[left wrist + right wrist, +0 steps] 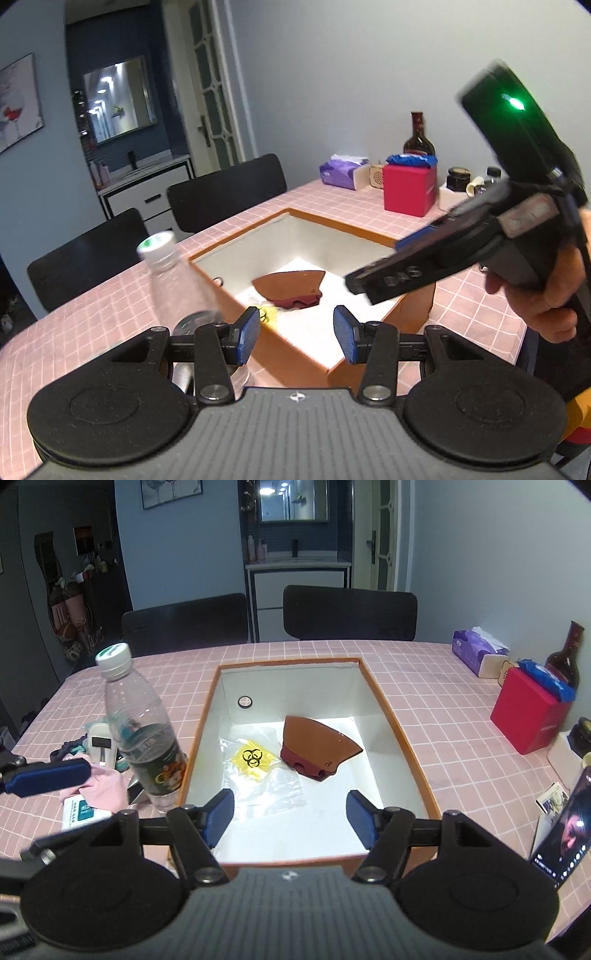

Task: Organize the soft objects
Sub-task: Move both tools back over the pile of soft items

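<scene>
Both tongs stood partly open and empty: the left gripper (296, 334) and the right gripper (290, 819) hovered over the near rim of the orange-edged box (391, 716). Just beyond the right gripper's pads lay a clear plastic bag (264, 775) with a yellow biohazard label, and past it a brown leather pouch (316, 747). The bag looked light, limp and slippery, best pinched at a loose edge. Left of the box, beside a water bottle (142, 731), a soft pink cloth (105, 786) waited.

Open left gripper (296, 334) hovers over an orange-rimmed white box (236, 240) holding a brown leather piece (288, 286); clear bottle (173, 284) stands left, right gripper (360, 286) enters from right.
</scene>
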The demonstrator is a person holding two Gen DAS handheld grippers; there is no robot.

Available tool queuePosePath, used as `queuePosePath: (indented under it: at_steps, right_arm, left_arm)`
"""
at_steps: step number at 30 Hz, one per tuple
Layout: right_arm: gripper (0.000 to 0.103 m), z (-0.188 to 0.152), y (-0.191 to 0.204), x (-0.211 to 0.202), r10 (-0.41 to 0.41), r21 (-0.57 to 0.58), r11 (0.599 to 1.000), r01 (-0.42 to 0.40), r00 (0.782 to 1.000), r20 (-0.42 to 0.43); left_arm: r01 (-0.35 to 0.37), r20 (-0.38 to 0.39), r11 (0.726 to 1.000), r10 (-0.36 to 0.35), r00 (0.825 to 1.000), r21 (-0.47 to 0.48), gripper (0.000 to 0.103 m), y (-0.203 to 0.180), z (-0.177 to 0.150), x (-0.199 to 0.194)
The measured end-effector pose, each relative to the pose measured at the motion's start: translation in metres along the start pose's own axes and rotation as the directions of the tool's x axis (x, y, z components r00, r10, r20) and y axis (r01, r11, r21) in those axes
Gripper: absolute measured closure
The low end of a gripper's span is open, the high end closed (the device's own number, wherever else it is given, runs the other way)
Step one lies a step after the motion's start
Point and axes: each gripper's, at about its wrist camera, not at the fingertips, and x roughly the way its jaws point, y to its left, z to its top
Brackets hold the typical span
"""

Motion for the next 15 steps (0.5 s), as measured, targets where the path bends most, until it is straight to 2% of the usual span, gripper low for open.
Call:
queuePosePath:
  at_steps: [8,15]
  right_arm:
    - [0.033,-0.043,0.028,-0.018,0.011,-0.001,1.000,-0.011,0.997,0.080]
    - [0.032,-0.066,0.063,-0.015,0.113,-0.051,0.993,-0.109,0.991,0.078]
  left_arm:
    - [-0.040,0.056,0.994,0.045,0.997,-0.100,0.049,0.022,-0.045,-0.034]
    - [-0.106,0.064,0.980,0.118,0.991,-0.166,0.049,0.045,-0.084,-0.045]
